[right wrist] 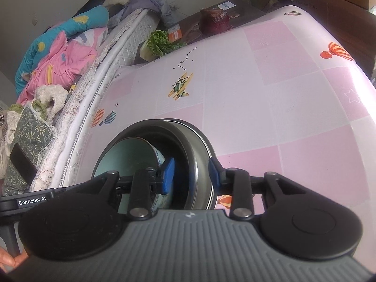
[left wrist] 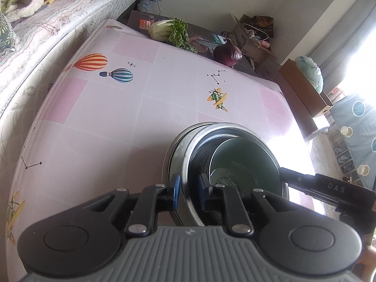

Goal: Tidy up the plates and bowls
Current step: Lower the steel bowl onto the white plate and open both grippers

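Left wrist view, table first: pink checked tablecloth point(left wrist: 145, 108) with balloon and plane prints, mostly bare. Landmark is the steel bowl stack point(left wrist: 178, 155), sitting on the cloth at its near edge, toward the sunlit side. At least two metal bowls nested, rims not quite concentric. Inside the stack a pale green ceramic bowl point(left wrist: 244, 159) leans tilted against the inner wall, not seated flat.

Beyond the stack, at the table's far edge: a leafy cabbage point(left wrist: 169, 31) and a red cabbage point(left wrist: 228, 52), both well apart from it. A bed point(left wrist: 58, 18) runs along the far-left side.

Left gripper point(left wrist: 188, 188): jaws parted narrowly, one blue pad outside the steel rim, one inside, straddling the wall. Pads appear just clear of the metal, so nothing held, as far as I can judge.

Right wrist view: right gripper point(right wrist: 191, 176) straddles the opposite rim of the same stack point(right wrist: 199, 150), jaws wider, clear gap on both sides; inner pad sits just beside the green bowl point(right wrist: 131, 155). Nothing gripped.

Risks, biggest first:
- Stack near the table edge; a pad catching the rim on withdrawal could drag it off
- Tilted ceramic bowl could slide or clatter down if the right inner pad nudges it; chipping possible
- Off-centre nested rims may rock or jam
- Glare on the sunlit side hides part of the rim
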`<state>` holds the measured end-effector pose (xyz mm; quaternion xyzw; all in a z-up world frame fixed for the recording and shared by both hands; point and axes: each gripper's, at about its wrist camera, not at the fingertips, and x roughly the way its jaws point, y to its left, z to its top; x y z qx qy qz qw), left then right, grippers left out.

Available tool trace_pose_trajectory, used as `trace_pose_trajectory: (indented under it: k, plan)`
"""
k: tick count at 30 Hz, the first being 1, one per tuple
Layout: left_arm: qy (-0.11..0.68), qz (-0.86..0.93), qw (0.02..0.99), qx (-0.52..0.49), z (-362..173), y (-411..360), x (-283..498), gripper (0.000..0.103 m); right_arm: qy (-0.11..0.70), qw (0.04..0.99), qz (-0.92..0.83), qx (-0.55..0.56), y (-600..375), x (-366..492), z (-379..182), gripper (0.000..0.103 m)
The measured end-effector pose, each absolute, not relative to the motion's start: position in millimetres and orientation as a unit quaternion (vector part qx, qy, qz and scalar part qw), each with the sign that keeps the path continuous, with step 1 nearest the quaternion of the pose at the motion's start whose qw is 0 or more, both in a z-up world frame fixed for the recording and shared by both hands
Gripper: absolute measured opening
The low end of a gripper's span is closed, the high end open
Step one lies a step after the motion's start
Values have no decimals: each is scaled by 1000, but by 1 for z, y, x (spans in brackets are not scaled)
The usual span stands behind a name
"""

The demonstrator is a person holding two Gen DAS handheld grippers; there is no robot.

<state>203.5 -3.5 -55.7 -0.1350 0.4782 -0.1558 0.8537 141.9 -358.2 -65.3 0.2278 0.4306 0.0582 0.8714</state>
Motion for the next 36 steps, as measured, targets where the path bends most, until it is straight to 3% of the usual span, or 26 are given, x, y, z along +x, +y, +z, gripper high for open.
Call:
trace_pose_trajectory:
  k: [2,4,8,12,19,31,36]
  plan:
    - [472,-158,857,-134,-52,-1,200,22,424,873,60,232,-360,144,-63,31]
    - [467,-165,857,-139,-48,2,196,39,420,874,64,237,-360,147,-61,31]
    - [460,-162,861,-143,-44,11,187,53,411,875,78,244,-355,158,-55,32]
    - [453,-144,870,-132,-44,21,179,64,404,878,91,239,-347,176,-52,41]
    - [461,-116,871,-121,-59,45,171,67,428,871,91,224,-331,207,-68,45]
    - [465,-117,872,-95,-72,48,154,67,425,874,87,218,-335,189,-66,46]
    - [447,-117,884,-72,-64,42,141,79,400,886,96,215,-338,162,-48,49]
